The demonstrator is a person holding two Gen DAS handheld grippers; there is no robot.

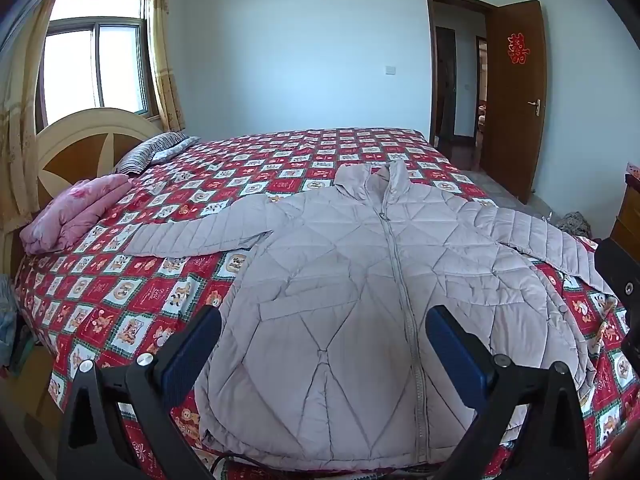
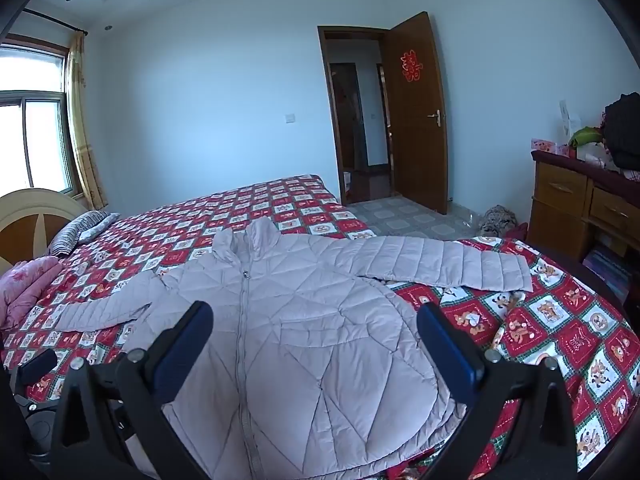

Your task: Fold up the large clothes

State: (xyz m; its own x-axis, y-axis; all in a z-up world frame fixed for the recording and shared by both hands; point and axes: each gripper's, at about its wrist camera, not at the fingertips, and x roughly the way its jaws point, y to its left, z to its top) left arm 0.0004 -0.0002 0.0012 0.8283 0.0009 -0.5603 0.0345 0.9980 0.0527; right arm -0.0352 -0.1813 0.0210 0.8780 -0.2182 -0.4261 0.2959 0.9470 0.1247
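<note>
A pale lilac quilted jacket [image 1: 360, 272] lies flat on the bed, zipped, front up, collar away from me, both sleeves spread out to the sides. It also shows in the right wrist view [image 2: 312, 320]. My left gripper [image 1: 324, 320] is open and empty, held above the jacket's lower left half. My right gripper [image 2: 314, 316] is open and empty, held above the jacket's lower right half. The right sleeve [image 2: 448, 264] reaches toward the bed's right edge. The left sleeve [image 1: 192, 236] lies toward the headboard side.
The bed has a red checked cartoon cover [image 1: 120, 308]. A folded pink blanket [image 1: 76, 212] and a striped pillow [image 1: 148, 152] lie by the headboard. A wooden dresser [image 2: 580, 204] stands at the right. An open door [image 2: 416, 116] is behind the bed.
</note>
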